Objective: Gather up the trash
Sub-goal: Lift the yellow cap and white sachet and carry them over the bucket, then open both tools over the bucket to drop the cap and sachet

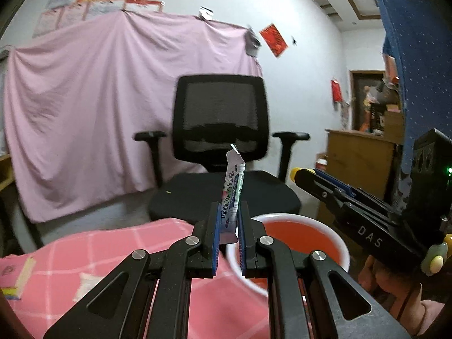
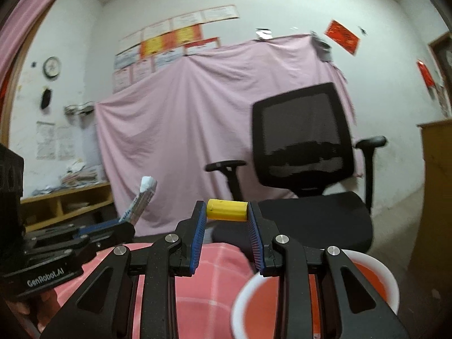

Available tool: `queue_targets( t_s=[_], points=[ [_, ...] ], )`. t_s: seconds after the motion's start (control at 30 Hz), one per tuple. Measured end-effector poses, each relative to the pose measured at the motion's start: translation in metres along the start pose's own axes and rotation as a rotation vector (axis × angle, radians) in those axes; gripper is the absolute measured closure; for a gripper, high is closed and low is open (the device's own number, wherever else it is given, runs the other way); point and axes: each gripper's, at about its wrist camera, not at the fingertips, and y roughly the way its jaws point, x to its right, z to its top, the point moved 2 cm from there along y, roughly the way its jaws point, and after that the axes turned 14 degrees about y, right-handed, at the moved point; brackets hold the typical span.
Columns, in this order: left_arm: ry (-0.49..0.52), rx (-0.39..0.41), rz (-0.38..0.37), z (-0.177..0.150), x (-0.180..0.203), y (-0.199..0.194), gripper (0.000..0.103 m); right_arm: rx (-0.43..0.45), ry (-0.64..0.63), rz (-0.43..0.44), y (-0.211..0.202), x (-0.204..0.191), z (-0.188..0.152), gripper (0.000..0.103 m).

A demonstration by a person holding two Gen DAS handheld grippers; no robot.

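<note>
1. Left gripper (image 1: 228,227) pinches a printed sachet (image 1: 233,195), upright, frame centre.
2. Right gripper (image 2: 226,212) clamps a yellow cylinder (image 2: 226,210) at its tips.
3. Red bin (image 1: 299,237) with white rim sits lower right, under both.
4. Black office chair (image 1: 223,130) and pink sheet (image 1: 99,107) behind; pink checked cloth (image 1: 99,254) lower left.

The lower end of the sachet (image 1: 232,197) is hidden between the blue pads (image 1: 216,237) of the left gripper (image 1: 228,236), and its small print is too blurred to read fully. The near part of the red bin (image 1: 296,243) is covered by the gripper linkage, so its bottom cannot be seen. In the right wrist view, the bin (image 2: 367,276) is cut off by the lower edge. Behind the bin, the base of the office chair (image 1: 220,147) is hidden. The papers (image 2: 180,36) on the wall above the chair are too small to read.
</note>
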Motion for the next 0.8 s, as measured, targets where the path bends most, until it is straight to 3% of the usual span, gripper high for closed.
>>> queue_targets(
  t_s=[0.33,0.5,0.67,0.8],
  points=[
    [-0.057,-0.089,-0.167,0.013,0.026,0.057,0.094,-0.047,0.103,-0.107,0.005,0.042,0.006,0.075],
    [-0.088,-0.157,-0.205,0.013,0.029,0.075,0.092,-0.088,0.152,-0.162,0.010,0.058,0.003,0.074],
    [-0.149,-0.192,-0.246,0.008,0.027,0.082,0.073,-0.111,0.198,-0.191,0.012,0.070,0.002,0.069],
    [-0.173,-0.197,-0.228,0.004,0.022,0.080,0.073,-0.111,0.204,-0.200,0.011,0.073,0.003,0.069]
  ],
)
